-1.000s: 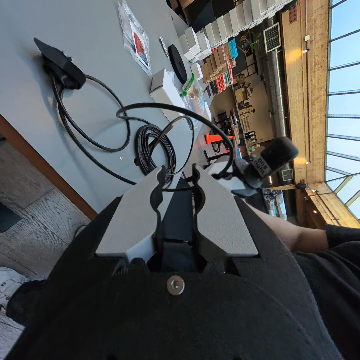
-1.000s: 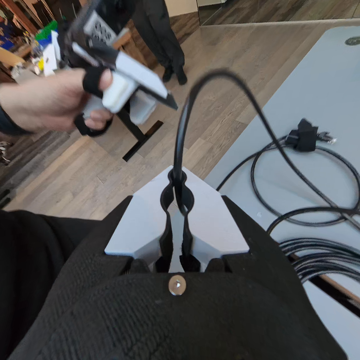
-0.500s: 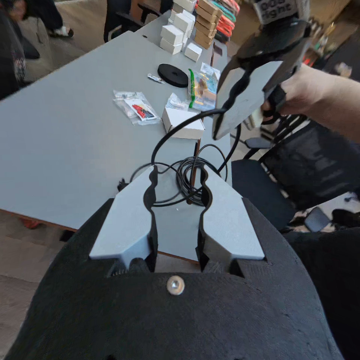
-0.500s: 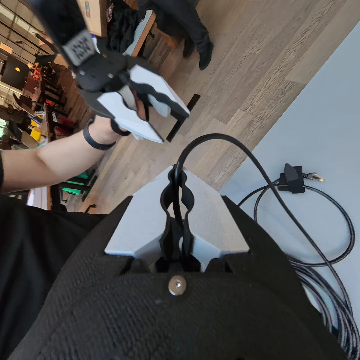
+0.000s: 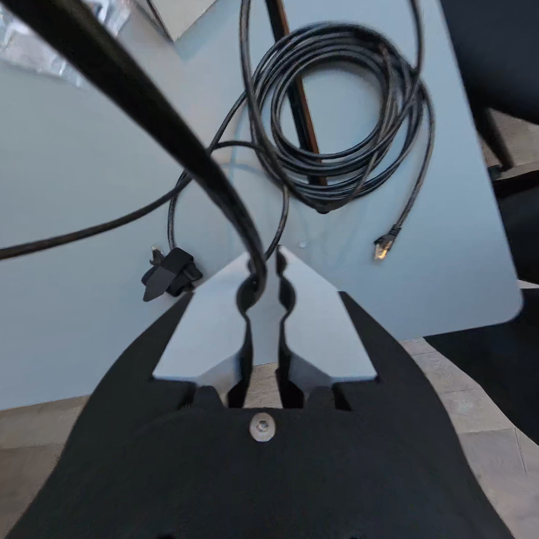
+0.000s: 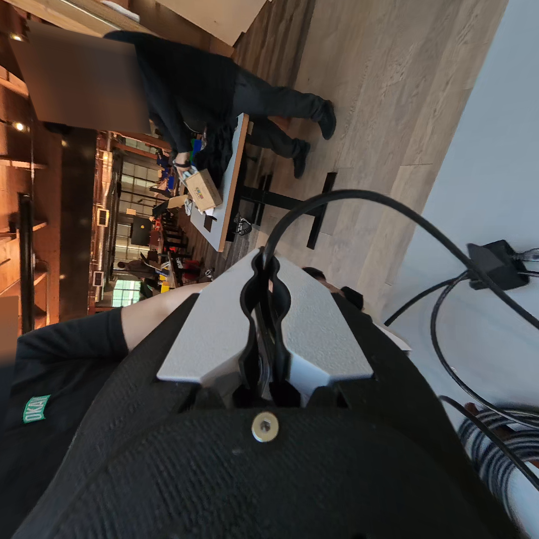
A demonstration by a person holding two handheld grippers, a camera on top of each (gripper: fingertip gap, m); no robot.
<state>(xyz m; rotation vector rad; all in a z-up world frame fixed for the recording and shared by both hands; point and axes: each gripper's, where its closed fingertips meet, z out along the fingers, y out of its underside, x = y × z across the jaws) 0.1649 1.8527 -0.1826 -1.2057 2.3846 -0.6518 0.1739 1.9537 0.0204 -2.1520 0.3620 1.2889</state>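
Running up out of the right gripper point(image 6: 267, 259), a black cable point(image 6: 344, 195) is pinched between the two grey fingers, which are drawn together on it with only the cable's thickness left between them. From the fingertips the cable is seen to arch over and descend toward the grey table point(image 6: 490, 163), where it passes a black strap fastener point(image 6: 495, 268) with a clear plug beside it. Part of a wound coil point(image 6: 495, 437) is shown at the lower right edge of the right wrist view.

In the left wrist view, the left gripper point(image 5: 264, 259) is held above the table point(image 5: 73, 175) near its rounded corner. Its jaws are parted by a narrow gap, and a thick-looking stretch of the same cable point(image 5: 151, 110) is threaded down between the fingertips, lying against the left finger's notch; the right finger point(image 5: 318, 315) is not touched by it, so no grip is closed on it. Beyond the fingertips, the coil point(image 5: 344, 122) of thin black cable is laid flat on the table, with a loose end and its plug point(image 5: 382, 248) trailing to the right. The strap fastener point(image 5: 169, 277) is found just left of the left finger.

A person in dark clothes point(image 6: 204, 87) is seen at another table in the background of the right wrist view.
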